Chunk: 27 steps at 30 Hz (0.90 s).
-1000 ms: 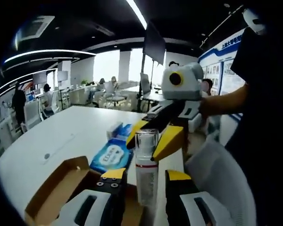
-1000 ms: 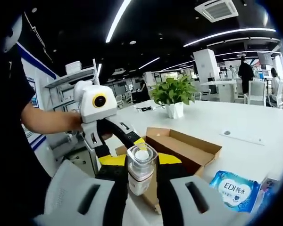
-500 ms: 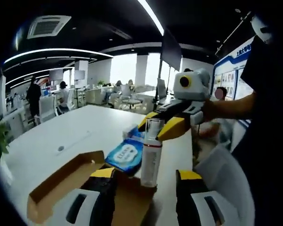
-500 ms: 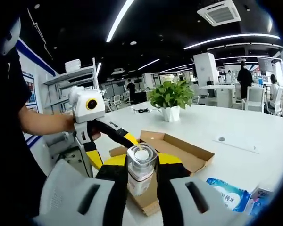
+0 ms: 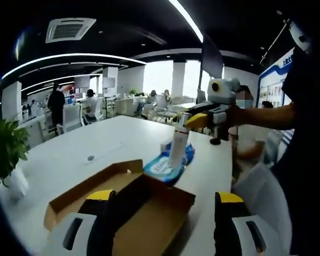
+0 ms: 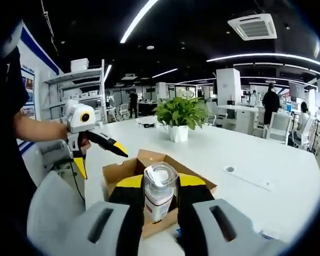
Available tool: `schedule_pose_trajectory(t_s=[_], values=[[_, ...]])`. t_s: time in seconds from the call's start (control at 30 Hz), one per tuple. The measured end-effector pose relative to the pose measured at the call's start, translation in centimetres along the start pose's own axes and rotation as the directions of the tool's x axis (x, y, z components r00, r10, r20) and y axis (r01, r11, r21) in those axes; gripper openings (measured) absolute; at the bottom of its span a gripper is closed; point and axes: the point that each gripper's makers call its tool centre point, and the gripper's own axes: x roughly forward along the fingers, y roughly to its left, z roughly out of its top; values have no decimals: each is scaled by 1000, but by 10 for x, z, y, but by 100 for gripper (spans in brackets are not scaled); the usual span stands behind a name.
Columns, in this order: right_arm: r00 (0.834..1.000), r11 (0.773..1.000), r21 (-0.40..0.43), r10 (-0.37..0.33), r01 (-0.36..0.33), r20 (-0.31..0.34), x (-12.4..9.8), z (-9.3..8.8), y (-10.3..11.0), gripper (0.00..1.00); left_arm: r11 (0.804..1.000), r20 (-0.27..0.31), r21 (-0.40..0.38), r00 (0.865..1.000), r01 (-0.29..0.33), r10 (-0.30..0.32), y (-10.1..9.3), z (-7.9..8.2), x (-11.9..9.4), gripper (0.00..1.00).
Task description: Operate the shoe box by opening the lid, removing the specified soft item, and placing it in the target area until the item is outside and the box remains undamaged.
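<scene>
1. Bottle (image 6: 159, 192), clear body, white pump-type neck, red band, transparent cap: clamped between the jaws of the right tool (image 6: 159, 198), held upright in the air above the bench (image 6: 245, 154). In the left gripper view the bottle (image 5: 177, 146) hangs over the blue wipes pack (image 5: 165, 166), not touching it as far as I can tell.
2. Shoe box (image 5: 125, 210), brown cardboard, sits open on the bench, lid flap folded out flat; looks undamaged. In the right gripper view the shoe box (image 6: 149, 165) lies just behind the held bottle.
3. Left tool (image 5: 168, 213): jaws wide apart, holding nothing, hovering over the open box.
4. Handling, judged: bottle looks light, rigid plastic, smooth and likely slippery; tall and narrow, so it tips easily when set down. The cap may pop if squeezed, so hold the body below the neck, as the jaws seem to now.
5. Item is out of the box; placing remains. Potted plant (image 6: 177, 114) and seated people stand well apart.
</scene>
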Motion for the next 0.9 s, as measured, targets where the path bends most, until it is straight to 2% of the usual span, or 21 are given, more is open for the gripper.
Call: schedule_pose_trajectory(t_s=[0.27,0.5,0.6,0.9], values=[[999,998,-52,-33,31,-21,4,-2,-30,20,998,8,-25,998,-58,59,13,-8,-18,86],[998,998,-43,-57,55,-36,11,-6,-55,20,995,3,-23,995,-101,101,22,-13,-34,92],[996,995,-69,-71,67,-52,15,-9,-64,20,993,-3,-27,993,-119,119,26,-16,-39,94],[991,990,-110,-98,87,-96,28,-32,-108,20,981,0,-60,983,-185,185,41,-23,-59,99]])
